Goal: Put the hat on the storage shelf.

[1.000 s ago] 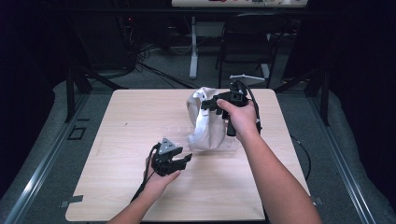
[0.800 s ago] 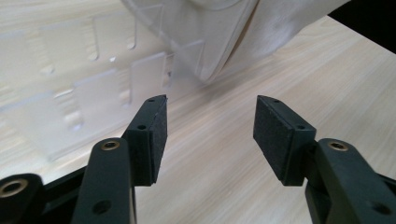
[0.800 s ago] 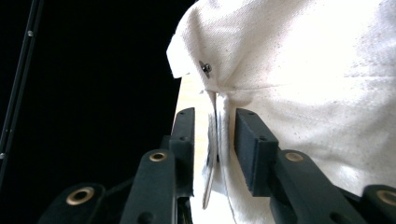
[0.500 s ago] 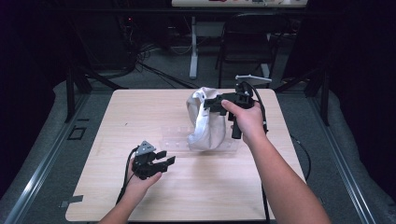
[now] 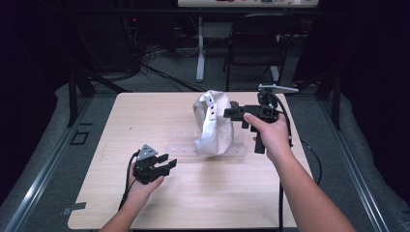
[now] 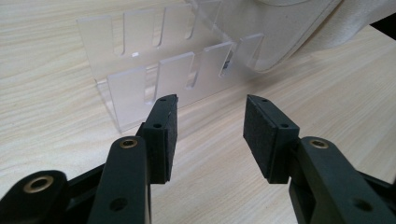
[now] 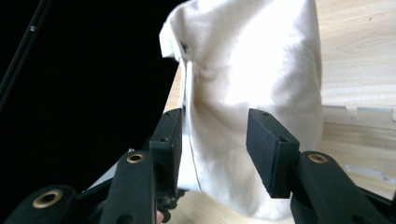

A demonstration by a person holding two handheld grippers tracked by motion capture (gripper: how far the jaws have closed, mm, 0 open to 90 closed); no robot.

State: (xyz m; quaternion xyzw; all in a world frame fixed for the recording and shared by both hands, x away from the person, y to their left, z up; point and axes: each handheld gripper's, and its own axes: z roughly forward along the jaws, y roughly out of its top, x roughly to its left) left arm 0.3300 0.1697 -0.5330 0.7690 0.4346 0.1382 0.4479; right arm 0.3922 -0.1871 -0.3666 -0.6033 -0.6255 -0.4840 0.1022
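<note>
Surface: a pale wooden surface (image 5: 203, 203) is carrying everything, with dark floor around it.
White cap: a white cloth cap (image 5: 211, 123) is sitting slightly right of the middle of the surface, nearer the far edge, standing tall over a clear rack.
Clear rack: a transparent slotted rack (image 6: 154, 74) is lying flat on the surface under and beside the cap, stretching toward the left edge.
Right hand-held gripper: the right hand-held gripper (image 5: 233, 112) is being held up at the cap's right side, near the far right corner; in the right gripper view its jaws are standing apart with the cap's cloth (image 7: 252, 93) passing between them, one pad against the fabric, not clamping it.
Left hand-held gripper: the left hand-held gripper (image 5: 164, 164) is hovering toward the near left part of the surface, jaws released and apart, grasping nothing, pointing at the rack.
</note>
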